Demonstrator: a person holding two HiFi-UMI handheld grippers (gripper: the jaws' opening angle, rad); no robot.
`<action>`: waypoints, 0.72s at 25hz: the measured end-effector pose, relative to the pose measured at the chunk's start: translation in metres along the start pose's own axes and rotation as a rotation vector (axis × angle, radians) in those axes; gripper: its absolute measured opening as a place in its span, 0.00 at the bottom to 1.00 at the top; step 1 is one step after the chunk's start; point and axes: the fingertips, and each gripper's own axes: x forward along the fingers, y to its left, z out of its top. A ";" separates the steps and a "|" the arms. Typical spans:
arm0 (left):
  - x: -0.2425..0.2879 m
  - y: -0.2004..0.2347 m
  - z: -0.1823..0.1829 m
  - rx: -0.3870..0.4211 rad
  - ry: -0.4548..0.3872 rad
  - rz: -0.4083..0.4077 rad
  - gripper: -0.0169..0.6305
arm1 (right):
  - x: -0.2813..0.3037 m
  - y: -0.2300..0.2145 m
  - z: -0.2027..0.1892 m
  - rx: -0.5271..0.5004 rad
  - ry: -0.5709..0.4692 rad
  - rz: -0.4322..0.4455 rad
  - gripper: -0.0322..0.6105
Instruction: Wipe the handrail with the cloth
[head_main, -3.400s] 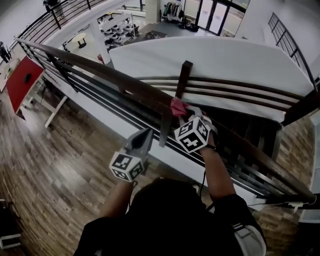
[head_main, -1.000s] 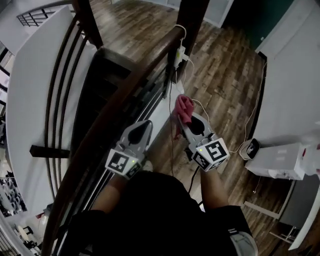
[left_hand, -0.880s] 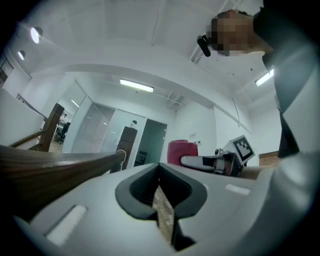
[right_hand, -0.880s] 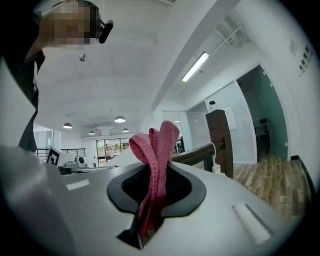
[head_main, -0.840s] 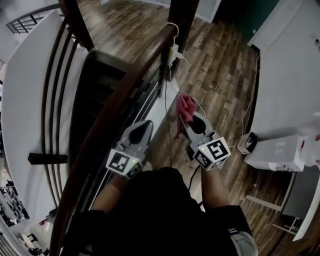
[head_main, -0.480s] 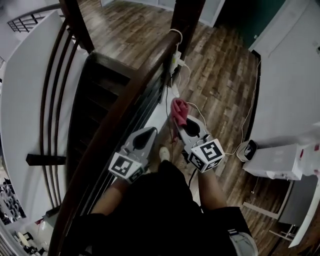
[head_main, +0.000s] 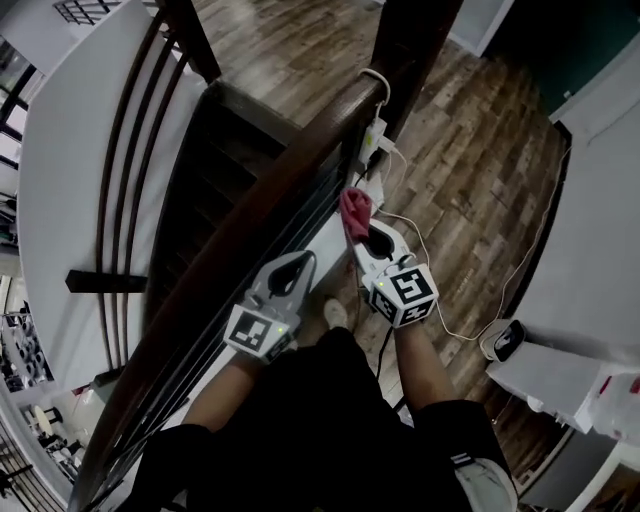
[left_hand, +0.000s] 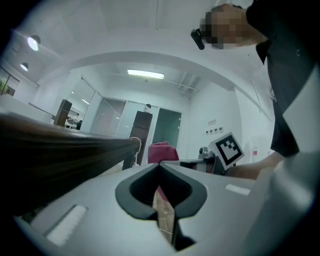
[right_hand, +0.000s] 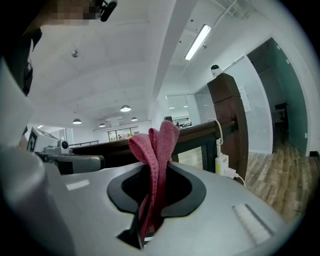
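Two grippers nearest me: my left gripper (head_main: 287, 272) is closed on nothing, spare; my right gripper (head_main: 368, 240) pinches the cloth (head_main: 353, 212) upright so its fold can meet the handrail (head_main: 262, 200), which runs just beyond at ten o'clock, apparently untouched.

Dim head view, bright fisheye gripper views.
White ceiling strip light (right_hand: 201, 41) glares upper right; corners vignette black; left gripper (left_hand: 160, 169) blurs nearby.
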 end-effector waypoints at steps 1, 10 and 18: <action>0.009 0.001 -0.003 0.004 0.016 0.012 0.03 | 0.005 -0.009 -0.001 -0.005 0.010 0.011 0.13; 0.074 0.025 -0.032 0.011 0.099 0.092 0.03 | 0.072 -0.083 -0.030 -0.060 0.153 0.048 0.13; 0.081 0.037 -0.061 -0.021 0.179 0.156 0.03 | 0.141 -0.118 -0.068 -0.338 0.386 -0.022 0.13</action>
